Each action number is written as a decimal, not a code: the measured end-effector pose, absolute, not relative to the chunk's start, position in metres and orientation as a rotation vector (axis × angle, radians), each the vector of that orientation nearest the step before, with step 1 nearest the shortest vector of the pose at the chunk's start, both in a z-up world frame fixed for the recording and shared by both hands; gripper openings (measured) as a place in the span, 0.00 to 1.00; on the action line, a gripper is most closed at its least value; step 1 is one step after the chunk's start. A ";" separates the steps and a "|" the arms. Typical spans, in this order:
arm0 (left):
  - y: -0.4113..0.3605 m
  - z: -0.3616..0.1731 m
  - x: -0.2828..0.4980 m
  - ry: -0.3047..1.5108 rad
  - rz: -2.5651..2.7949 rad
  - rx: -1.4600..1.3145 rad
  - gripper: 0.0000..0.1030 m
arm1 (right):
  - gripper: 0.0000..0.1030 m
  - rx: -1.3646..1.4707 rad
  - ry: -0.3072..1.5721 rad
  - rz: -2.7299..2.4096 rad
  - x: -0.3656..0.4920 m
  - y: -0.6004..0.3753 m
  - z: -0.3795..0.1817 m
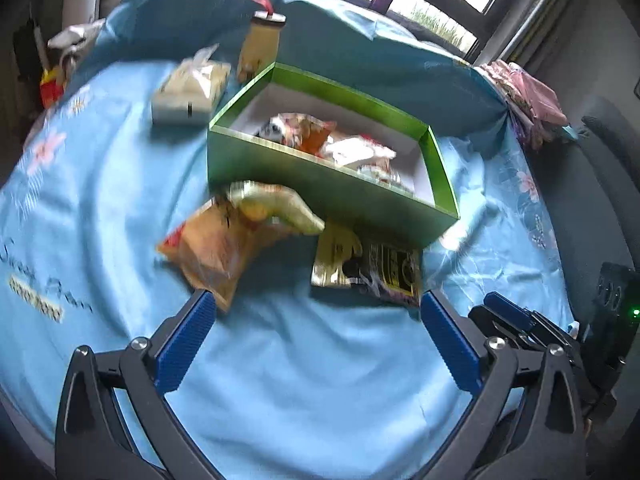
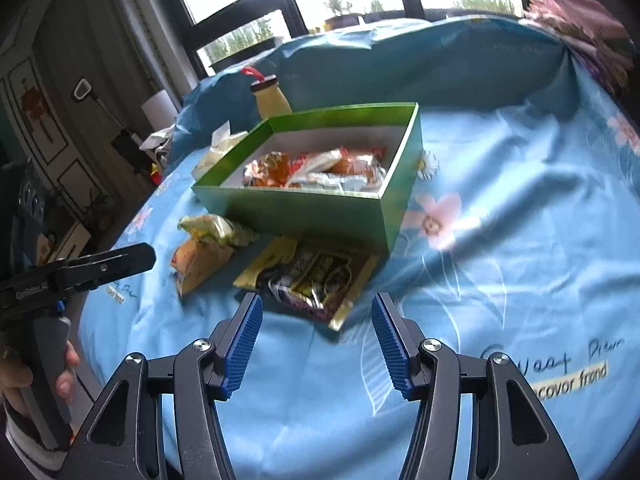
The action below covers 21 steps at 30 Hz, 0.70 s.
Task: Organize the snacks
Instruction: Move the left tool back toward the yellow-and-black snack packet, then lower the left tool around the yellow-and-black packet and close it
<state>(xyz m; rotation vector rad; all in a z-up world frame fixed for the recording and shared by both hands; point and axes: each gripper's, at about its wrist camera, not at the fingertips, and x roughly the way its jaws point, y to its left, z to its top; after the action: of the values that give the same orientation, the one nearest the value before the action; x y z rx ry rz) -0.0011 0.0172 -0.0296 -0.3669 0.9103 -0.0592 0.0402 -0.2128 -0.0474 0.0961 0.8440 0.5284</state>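
A green box (image 1: 304, 168) (image 2: 320, 210) with a white inside holds several snack packets (image 2: 316, 168). In front of it on the blue cloth lie an orange packet (image 1: 212, 252) (image 2: 198, 260), a yellow-green packet (image 1: 280, 204) (image 2: 216, 230) resting on it, and a black-and-yellow packet (image 1: 372, 270) (image 2: 312, 276) partly under the box's front corner. My left gripper (image 1: 318, 304) is open and empty, just short of the loose packets. My right gripper (image 2: 316, 308) is open and empty, close in front of the black-and-yellow packet; its fingers (image 1: 508, 314) show at the right of the left wrist view.
A juice bottle (image 1: 260, 44) (image 2: 272, 100) stands behind the box. A tissue pack (image 1: 190, 88) (image 2: 218, 146) lies at the box's back left. A blue pillow (image 2: 400, 64) borders the far side. Pink cloth (image 1: 528, 96) lies at the far right edge.
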 end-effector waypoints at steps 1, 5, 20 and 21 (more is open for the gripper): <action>0.016 -0.032 -0.002 0.921 -0.068 -0.373 0.99 | 0.56 0.102 0.852 0.529 0.040 -0.214 -0.049; 0.010 -0.038 -0.003 0.952 -0.103 -0.398 0.99 | 0.56 0.116 0.875 0.521 0.037 -0.217 -0.056; 0.003 -0.060 0.013 1.056 -0.182 -0.438 0.99 | 0.56 0.231 0.928 0.555 0.044 -0.233 -0.075; 0.004 -0.061 0.014 1.057 -0.193 -0.451 0.99 | 0.56 0.238 0.931 0.558 0.045 -0.233 -0.076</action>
<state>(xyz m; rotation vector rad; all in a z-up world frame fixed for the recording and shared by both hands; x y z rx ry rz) 0.0144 0.0037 -0.0612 -0.4508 1.0566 -0.1927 0.0450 -0.2331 -0.0763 0.2382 0.9307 0.5583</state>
